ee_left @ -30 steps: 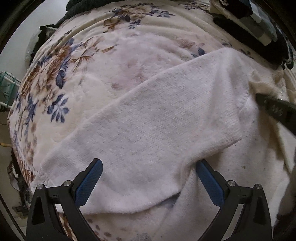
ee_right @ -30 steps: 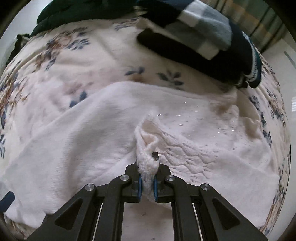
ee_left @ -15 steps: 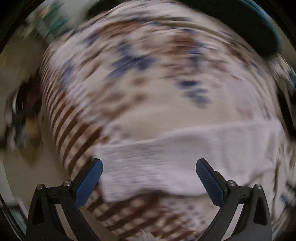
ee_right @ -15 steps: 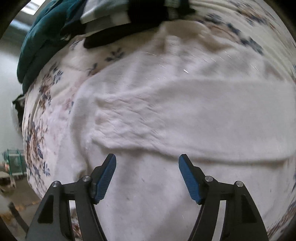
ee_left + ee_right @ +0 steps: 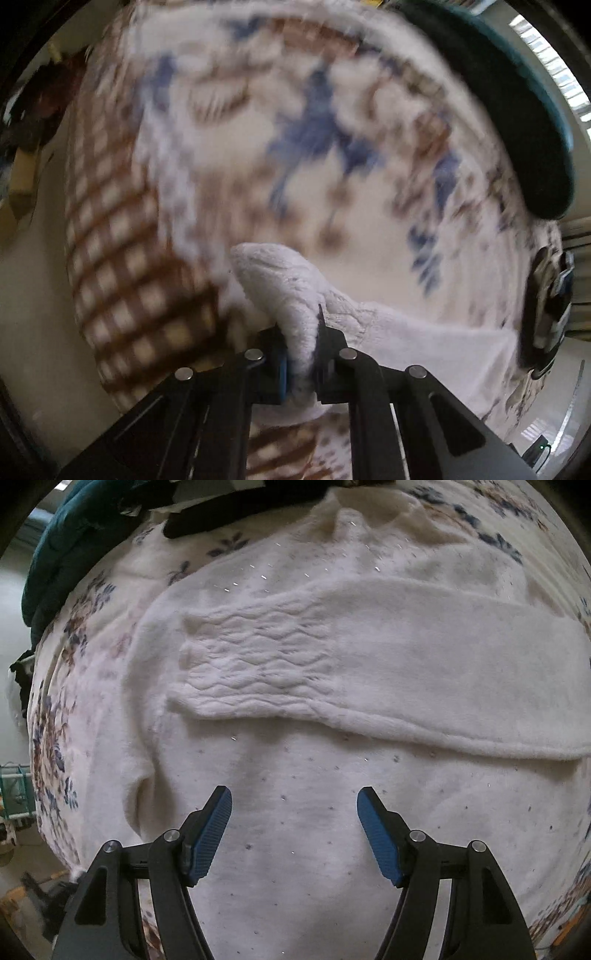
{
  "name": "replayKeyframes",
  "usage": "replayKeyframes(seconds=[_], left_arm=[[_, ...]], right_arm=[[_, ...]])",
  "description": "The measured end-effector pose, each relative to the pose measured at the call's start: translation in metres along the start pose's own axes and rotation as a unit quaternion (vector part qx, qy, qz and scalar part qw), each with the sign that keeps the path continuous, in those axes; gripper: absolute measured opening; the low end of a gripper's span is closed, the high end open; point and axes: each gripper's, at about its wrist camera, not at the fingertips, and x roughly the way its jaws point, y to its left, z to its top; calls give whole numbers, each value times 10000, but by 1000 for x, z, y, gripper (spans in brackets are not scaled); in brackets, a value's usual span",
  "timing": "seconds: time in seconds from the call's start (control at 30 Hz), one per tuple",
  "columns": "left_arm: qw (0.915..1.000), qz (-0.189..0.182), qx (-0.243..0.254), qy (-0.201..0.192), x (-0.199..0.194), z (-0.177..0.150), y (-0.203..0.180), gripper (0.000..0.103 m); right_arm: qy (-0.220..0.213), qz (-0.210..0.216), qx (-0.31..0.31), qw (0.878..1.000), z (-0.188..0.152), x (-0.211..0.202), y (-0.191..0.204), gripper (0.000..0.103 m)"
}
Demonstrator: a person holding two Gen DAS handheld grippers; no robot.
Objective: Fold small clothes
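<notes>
Left gripper [image 5: 301,354]: its jaws are closed tight on a bunched fold of the white sweater [image 5: 291,295], low in the centre of the left wrist view; the cloth bulges up above the fingers.
Right gripper [image 5: 294,830]: jaws spread wide, holding nothing, low in the centre of the right wrist view, over the sweater's body; whether the blue pads [image 5: 210,834] touch the cloth cannot be told.
Count: two grippers, one white sweater, one floral blanket, one dark heap of clothes.
Sleeve [image 5: 369,679]: one sleeve shows in the right wrist view, folded flat across the sweater's chest from the right edge toward the left, its wavy-knit cuff ending left of centre.
Surroundings: the floral blanket [image 5: 55,738] lies under the sweater, with blue and brown flowers; in the left wrist view it is motion-blurred, and a brown checked border fills the left half. The dark clothes [image 5: 74,535] are piled at the upper left of the right wrist view, beyond the neckline.
Sweater look: fuzzy, cream-white, speckled with small dark flecks and tiny shiny bits; spread flat across most of the right wrist view, neckline at the top.
</notes>
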Motion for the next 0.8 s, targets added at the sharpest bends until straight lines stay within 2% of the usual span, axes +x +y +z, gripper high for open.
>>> replayKeyframes(seconds=[0.13,0.17,0.27,0.33,0.4,0.43,0.47,0.57,0.63,0.73,0.8], left_arm=[[9990,29,3,-443,-12,41,18,8],[9989,-28,-74,-471,-9,51,20,12],[9985,-237,-371,-314,8,79,28,17],[9973,-314,-620,-221,9,85,39,20],[9942,-542,-912,-188,0,71,53,35],[9908,-723,-1136,-153,-4,61,62,51],[9867,-881,-1360,-136,-7,48,69,63],[9759,-1207,-1812,171,7,20,74,63],[9747,-1178,-1876,308,23,12,68,63],[9735,-1087,-1991,283,47,19,56,63],[9741,-848,-2092,90,56,32,48,61]], right_arm=[[-58,42,-9,10000,3,-5,8,72],[-60,66,8,10000,3,-6,10,72],[-36,80,6,10000,3,-8,12,72],[-18,81,-2,10000,2,-9,13,72],[-4,74,-4,10000,-1,-10,14,72],[1,80,5,10000,-2,-10,14,72],[10,90,21,10000,-3,-11,13,72],[23,76,63,9999,-7,-8,13,72],[37,36,94,9999,-8,-5,12,72],[-8,-194,154,9997,-8,-1,11,73],[-139,-683,166,9974,-5,0,9,89]])
